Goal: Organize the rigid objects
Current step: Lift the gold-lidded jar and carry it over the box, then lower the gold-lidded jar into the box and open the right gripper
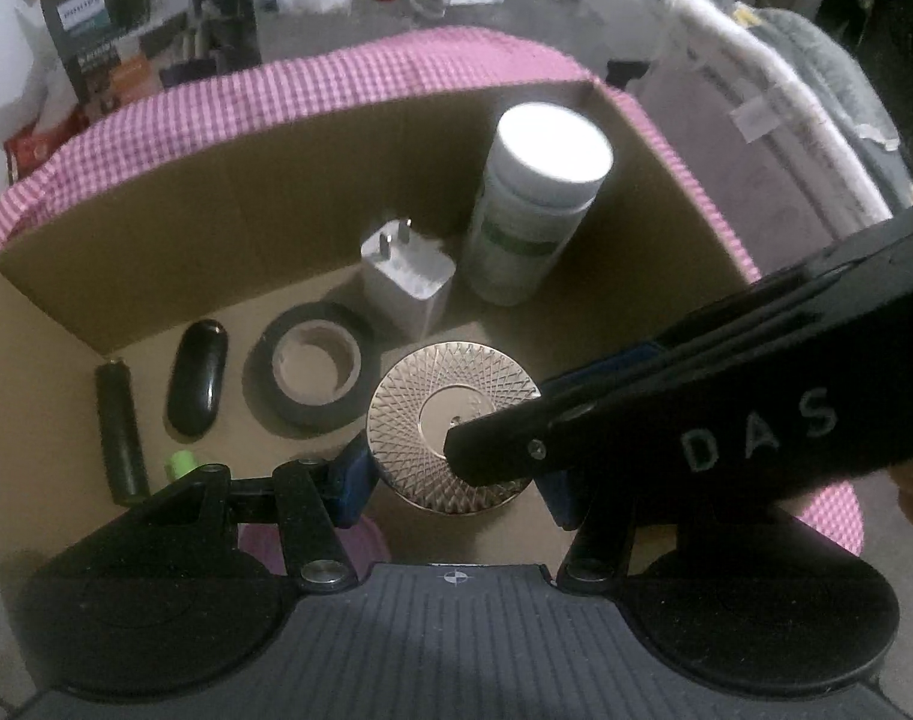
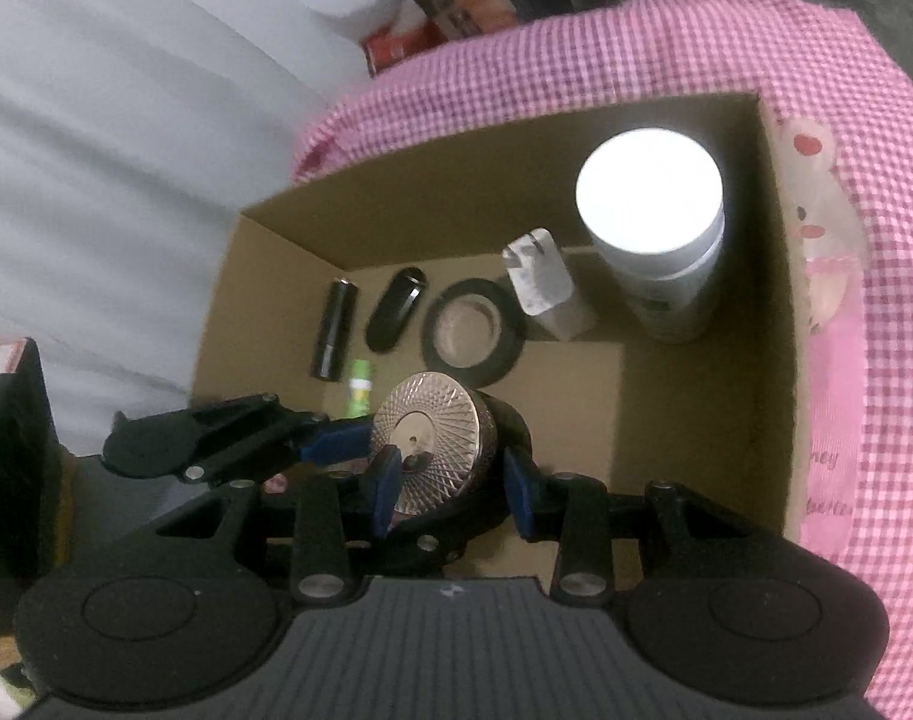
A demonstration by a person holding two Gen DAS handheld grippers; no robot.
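Note:
A round jar with a faceted metallic lid (image 1: 432, 414) (image 2: 438, 420) hangs low inside a cardboard box (image 1: 216, 228) (image 2: 456, 210). My left gripper (image 1: 454, 486) is shut on the jar's sides, and one of its fingers (image 2: 336, 443) comes in from the left in the right wrist view. My right gripper (image 2: 451, 486) holds the same jar, with one blue pad on the lid face and the other by the base. Its black finger (image 1: 576, 426) lies across the lid. In the right wrist view the jar tilts with its lid towards the left.
On the box floor are a white bottle (image 1: 534, 210) (image 2: 660, 228), a charger (image 1: 405, 282), a black tape roll (image 1: 264, 378), a black oval case (image 1: 195, 381), a dark cylinder (image 1: 117, 432) and a green-capped piece (image 1: 180, 463). The box's right part (image 2: 696, 420) is bare. Pink checked cloth (image 2: 576, 60) surrounds it.

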